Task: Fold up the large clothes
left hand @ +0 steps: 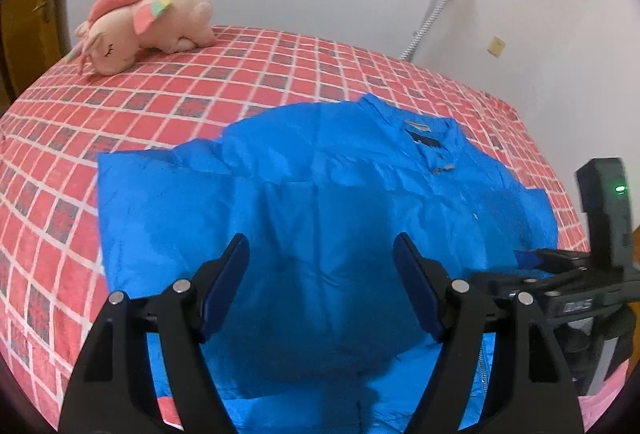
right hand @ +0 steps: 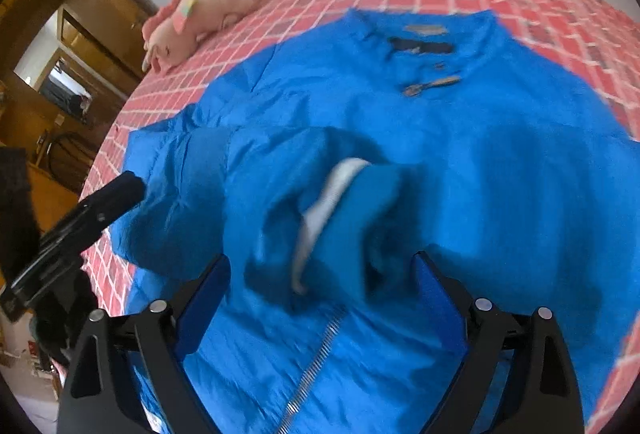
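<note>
From my left wrist, my left tongs (left hand: 322, 266) gape wide and empty over the blue jacket (left hand: 320, 185) spread on the checked bed (left hand: 160, 93). From my right wrist, my right tongs (right hand: 322, 286) stand equally wide, gripping nothing, above a folded-in sleeve (right hand: 340, 201).

You are in a home bedroom. A bed with a red checked cover (left hand: 280, 73) fills the view, a pink plush toy (left hand: 148, 21) at ten o'clock. Wooden cabinets (right hand: 80, 13) stand at nine o'clock.
</note>
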Available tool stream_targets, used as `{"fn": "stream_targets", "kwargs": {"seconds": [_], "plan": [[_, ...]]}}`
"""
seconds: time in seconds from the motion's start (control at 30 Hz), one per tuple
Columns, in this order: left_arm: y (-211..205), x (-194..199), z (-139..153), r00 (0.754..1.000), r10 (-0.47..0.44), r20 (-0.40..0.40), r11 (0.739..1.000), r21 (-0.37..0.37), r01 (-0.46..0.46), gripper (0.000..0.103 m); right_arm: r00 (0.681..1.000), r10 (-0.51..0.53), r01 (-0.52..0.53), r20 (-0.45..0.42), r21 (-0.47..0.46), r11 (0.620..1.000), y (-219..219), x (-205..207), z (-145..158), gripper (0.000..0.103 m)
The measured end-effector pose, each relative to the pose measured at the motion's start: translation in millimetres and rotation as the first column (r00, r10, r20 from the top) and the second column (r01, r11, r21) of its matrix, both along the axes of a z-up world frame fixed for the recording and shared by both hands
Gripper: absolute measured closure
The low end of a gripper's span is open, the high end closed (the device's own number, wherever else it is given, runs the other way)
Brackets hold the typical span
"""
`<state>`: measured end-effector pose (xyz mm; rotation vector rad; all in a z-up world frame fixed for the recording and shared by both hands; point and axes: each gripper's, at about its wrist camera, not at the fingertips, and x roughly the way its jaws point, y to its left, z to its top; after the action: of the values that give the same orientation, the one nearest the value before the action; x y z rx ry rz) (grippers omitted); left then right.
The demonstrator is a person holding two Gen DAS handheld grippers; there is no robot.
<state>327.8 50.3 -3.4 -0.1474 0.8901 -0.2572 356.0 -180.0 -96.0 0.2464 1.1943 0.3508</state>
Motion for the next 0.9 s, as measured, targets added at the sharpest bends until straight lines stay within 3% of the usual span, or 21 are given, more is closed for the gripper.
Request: {"fn": "stream_targets", "kwargs": {"seconds": [0.03,0.2,0.23,0.43,0.57,0.7,0.9], "plan": [[1.6,1.5,0.2,1.000,0.004,-0.001,1.000,-0.003,-0.004,0.029,1.000,0.001,-0.001,0.005,-0.019,1.000,2.6,2.0,-2.7,0.048],[9.8,1.5,5.7,0.999,0.028,0.016,1.000,-0.011,-0.028,0.029,0.998,-0.001,-0.001,0.059,0.039,0.999,-6.6,-5.4,1.2,0.080],[12.1,-0.2,8.9,0.999,0.034,0.031,0.999,-0.011,-0.033,0.029,0.998,-0.012,0.009,0.069,0.047,0.999,-12.3,-8.5,6.1,0.083],[11.0,-7.2,19.5,0.995,0.006,0.101,1.000,-0.020,-0.004,0.029,0.971,-0.158,0.166,0.180,-0.029,0.986,-76.5,-40.4,37.5,0.084],[-0.6,-3.4,10.5,0.996,-0.020,0.088,1.000,-0.005,0.021,0.030,0.939,-0.270,0.289,0.211,-0.063,0.955,-126.2,-58.7,43.3,0.084],[-18.4,2.8,-8.2,0.997,-0.058,0.047,0.997,0.046,0.055,0.031,0.931,-0.314,0.320,0.184,0.000,0.947,-158.5,-67.4,35.4,0.084],[-27.5,20.0,-42.9,0.997,-0.064,-0.042,0.990,0.123,0.069,0.031,0.933,-0.334,0.344,0.135,-0.050,0.938,-166.5,-57.5,2.9,0.079]]}}
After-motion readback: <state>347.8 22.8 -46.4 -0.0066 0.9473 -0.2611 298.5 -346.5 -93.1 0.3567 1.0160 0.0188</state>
